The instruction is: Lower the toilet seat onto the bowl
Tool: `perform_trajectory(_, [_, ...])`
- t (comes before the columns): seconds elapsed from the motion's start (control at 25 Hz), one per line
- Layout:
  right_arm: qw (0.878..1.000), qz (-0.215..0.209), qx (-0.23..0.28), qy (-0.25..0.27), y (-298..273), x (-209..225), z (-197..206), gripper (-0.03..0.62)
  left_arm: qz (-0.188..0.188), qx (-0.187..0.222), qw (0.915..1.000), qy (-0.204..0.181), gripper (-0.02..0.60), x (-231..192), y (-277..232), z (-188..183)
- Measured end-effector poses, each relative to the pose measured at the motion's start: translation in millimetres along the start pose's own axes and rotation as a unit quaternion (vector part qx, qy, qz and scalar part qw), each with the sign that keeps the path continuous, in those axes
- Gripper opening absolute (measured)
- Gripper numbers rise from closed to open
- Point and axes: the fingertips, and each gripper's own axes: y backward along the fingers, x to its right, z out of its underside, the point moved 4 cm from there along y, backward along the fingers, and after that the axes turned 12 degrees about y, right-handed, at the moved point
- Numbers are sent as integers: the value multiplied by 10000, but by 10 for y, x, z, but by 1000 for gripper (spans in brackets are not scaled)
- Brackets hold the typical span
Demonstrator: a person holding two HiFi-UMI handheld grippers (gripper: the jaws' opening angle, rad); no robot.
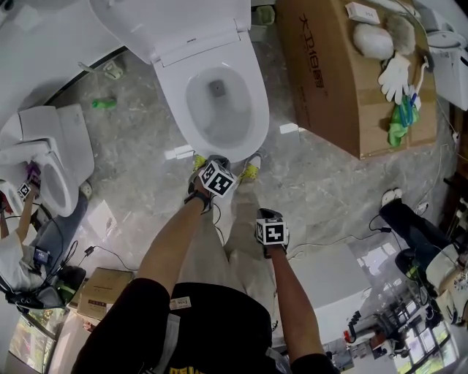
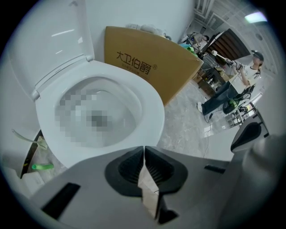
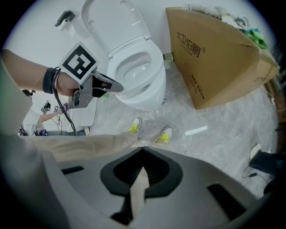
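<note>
The white toilet stands ahead of me with its seat lying flat on the bowl rim and its lid tipped up behind. My left gripper hovers just before the bowl's front edge, jaws shut and holding nothing; the left gripper view has its tips pressed together above the seat's front. From the right gripper view the left gripper sits beside the bowl. My right gripper hangs lower, near my legs, well back from the toilet, its jaws shut on nothing.
A large cardboard box with gloves and cloths on top stands right of the toilet. A second toilet sits at the left. A green bottle and cables lie on the marble floor. A person's legs show at the right.
</note>
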Motion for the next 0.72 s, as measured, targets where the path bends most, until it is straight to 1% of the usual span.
perform_trajectory(0.24, [9999,13,-71,-86,-35,82,81,-8,-56,-49,10000,9,20,-61,-129,18])
perform_trajectory(0.48, [9998,33,-46,-180,-30,170,101,-8,2,-41,9999,96,20,-38,-203,16])
perform_trajectory(0.72, [9998,54,-5,-191,-8,239,121,-8,-40,-54,9999,121,20,-85,-275,32])
